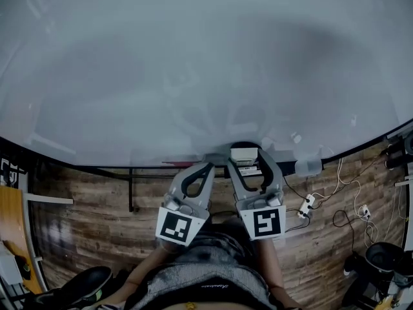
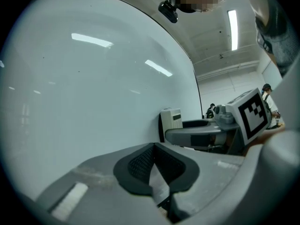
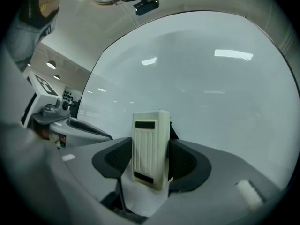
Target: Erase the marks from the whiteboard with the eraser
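Right gripper (image 3: 151, 162) is clamped on the cream ribbed plastic block eraser (image 3: 151, 149), one jaw pad on each long side, so the grip is across the narrow width. The eraser's long axis runs out along the jaws and its top end sticks past the tips. The ribbed back faces the gripper camera. A dark layer shows on the far side, probably the felt, which would put the wiping face toward the board.

Left gripper (image 2: 154, 165) has its jaws pressed together with nothing between them. It sits just beside the right one, doing nothing.

In the head view both grippers are low, at the bottom edge of the large white glossy whiteboard (image 1: 206, 70), with the eraser (image 1: 244, 154) right at the lower rim. Contact with the surface can't be told from any view: close, maybe touching.

Key relation:
- All the board area lies up and away from the eraser, with nothing to wipe below it.
- Faint grey smudging (image 1: 190, 102) shows mid-board, above and slightly left of the eraser. Can't separate leftover ink from reflections, and there are no crisp strokes.
- The right gripper owns the move. The left one is slightly nearer that patch but empty.

Judgement: the next move is a reach up-board, then flattening the felt face onto the surface. With the long axis pointing at the board, the tool looks end-on rather than flat, so the wrist probably needs to tilt first. Risk: the narrow side grip lets the eraser pivot in the pads under wiping pressure.
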Tool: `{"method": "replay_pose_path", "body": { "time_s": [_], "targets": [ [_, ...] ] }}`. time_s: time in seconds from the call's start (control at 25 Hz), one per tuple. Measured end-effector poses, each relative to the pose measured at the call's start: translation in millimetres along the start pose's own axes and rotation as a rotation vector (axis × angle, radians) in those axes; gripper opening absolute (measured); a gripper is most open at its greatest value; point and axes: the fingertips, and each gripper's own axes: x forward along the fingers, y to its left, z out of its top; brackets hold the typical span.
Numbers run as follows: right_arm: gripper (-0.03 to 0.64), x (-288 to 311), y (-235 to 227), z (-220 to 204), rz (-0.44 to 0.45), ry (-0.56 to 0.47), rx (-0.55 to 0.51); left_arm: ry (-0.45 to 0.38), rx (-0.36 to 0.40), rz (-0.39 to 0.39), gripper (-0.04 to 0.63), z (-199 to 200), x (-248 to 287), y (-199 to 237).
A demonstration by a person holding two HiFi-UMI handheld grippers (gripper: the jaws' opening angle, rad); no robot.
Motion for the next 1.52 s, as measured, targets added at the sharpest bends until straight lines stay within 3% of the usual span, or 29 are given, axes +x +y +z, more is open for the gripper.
{"method": "replay_pose_path", "body": {
  "time_s": [0.4, 1.52],
  "targets": [
    [0.245, -17.6, -30.4, -7.3, 0.117, 0.023, -0.005, 0.024, -0.034, 0.110, 0.003, -2.6, 26.8, -35.6],
    [0.244, -92.7, -163.9, -32.1, 0.177, 0.022, -0.044, -0.002, -0.028, 0.199, 0.003, 11.0, 114.9, -154.5]
  ]
}}
